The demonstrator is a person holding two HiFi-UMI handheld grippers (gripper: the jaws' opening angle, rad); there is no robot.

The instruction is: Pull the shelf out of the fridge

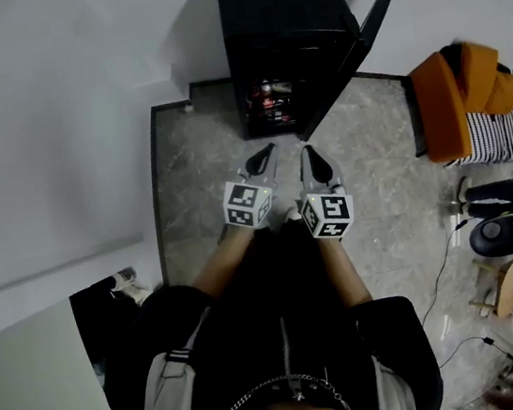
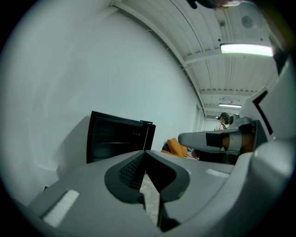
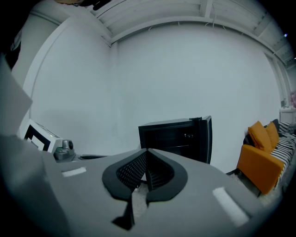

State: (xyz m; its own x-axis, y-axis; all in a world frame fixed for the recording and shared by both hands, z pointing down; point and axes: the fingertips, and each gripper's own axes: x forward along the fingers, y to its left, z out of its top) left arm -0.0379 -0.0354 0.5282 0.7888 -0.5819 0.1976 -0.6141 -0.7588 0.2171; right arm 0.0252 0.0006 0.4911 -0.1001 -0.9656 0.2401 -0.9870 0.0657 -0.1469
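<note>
- Looks like the approach step; left gripper (image 1: 264,158) and right gripper (image 1: 315,163) both closed tight, holding nothing, side by side, well short of fridge (image 1: 286,43)
- door (image 1: 353,48) open; shelf (image 2: 113,143) inside, untouched
- next: get close, open jaws, clamp shelf's front edge, pull level

Bare floor (image 1: 200,155) up to the fridge (image 1: 282,16), open door (image 1: 348,60) rightward
</note>
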